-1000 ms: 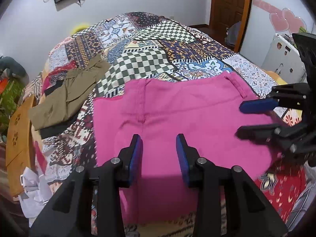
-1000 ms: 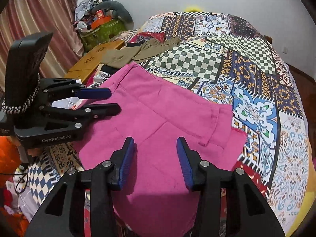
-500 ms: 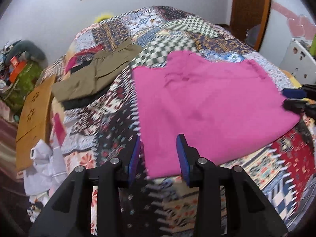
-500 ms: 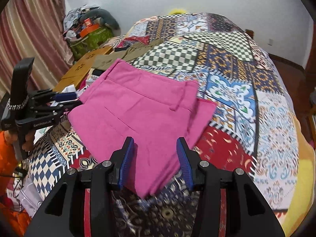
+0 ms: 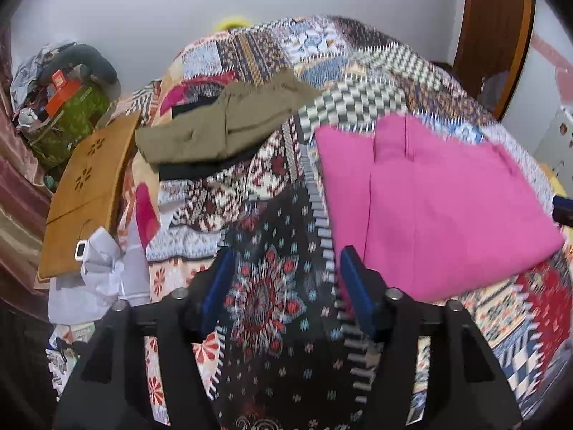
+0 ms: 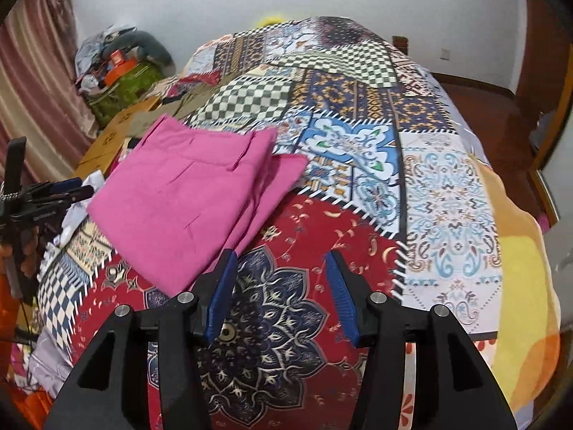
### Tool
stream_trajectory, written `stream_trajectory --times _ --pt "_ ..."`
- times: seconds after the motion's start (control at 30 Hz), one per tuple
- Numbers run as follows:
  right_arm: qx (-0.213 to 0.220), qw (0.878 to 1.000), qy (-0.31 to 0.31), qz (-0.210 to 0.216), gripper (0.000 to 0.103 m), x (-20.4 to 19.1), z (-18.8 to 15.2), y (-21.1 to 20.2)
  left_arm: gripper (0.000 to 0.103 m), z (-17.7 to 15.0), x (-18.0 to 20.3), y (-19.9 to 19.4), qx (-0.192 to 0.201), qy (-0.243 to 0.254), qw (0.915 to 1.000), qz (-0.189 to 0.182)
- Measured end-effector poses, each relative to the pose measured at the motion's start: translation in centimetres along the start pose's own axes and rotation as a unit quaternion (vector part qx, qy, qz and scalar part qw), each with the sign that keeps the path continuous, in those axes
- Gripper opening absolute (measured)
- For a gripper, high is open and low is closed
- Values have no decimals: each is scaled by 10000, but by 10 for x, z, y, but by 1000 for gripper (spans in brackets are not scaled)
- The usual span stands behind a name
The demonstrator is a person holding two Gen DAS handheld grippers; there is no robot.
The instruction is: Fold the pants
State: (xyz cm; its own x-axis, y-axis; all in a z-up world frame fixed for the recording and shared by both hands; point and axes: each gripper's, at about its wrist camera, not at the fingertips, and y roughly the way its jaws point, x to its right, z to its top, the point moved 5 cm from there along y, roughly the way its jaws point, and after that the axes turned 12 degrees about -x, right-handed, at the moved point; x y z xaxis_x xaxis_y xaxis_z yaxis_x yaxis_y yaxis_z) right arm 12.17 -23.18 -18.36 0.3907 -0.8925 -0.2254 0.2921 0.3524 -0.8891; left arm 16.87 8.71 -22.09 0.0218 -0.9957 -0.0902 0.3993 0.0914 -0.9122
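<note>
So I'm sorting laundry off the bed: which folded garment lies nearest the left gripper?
The pink pants, just beside the left gripper; the olive pants lie farther up the bedspread, stacked on dark clothing.

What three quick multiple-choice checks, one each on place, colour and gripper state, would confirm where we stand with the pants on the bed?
1. Where are the pink pants?
A. Flat on the patchwork bedspread
B. On the floor
C. Held in a gripper

2. What colour is the folded garment beyond the pink pants?
A. White
B. Olive
C. Blue

3. What is between the left gripper jaws?
A. Pink cloth
B. Nothing
C. A box

Answers: 1 A, they lie on the quilt. 2 B, olive-brown. 3 B, only bedspread shows in the gap; the jaws have just been opening.
</note>
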Motion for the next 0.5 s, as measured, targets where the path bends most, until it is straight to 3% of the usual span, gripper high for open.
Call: stream_trajectory --times 0.23,0.5 --pt "388 9987 242 233 68 -2 17 -13 79 36 21 -6 217 144 9984 -503" --pt "138 9981 310 510 70 -14 33 19 81 51 44 44 -411 199 9927 -1115"
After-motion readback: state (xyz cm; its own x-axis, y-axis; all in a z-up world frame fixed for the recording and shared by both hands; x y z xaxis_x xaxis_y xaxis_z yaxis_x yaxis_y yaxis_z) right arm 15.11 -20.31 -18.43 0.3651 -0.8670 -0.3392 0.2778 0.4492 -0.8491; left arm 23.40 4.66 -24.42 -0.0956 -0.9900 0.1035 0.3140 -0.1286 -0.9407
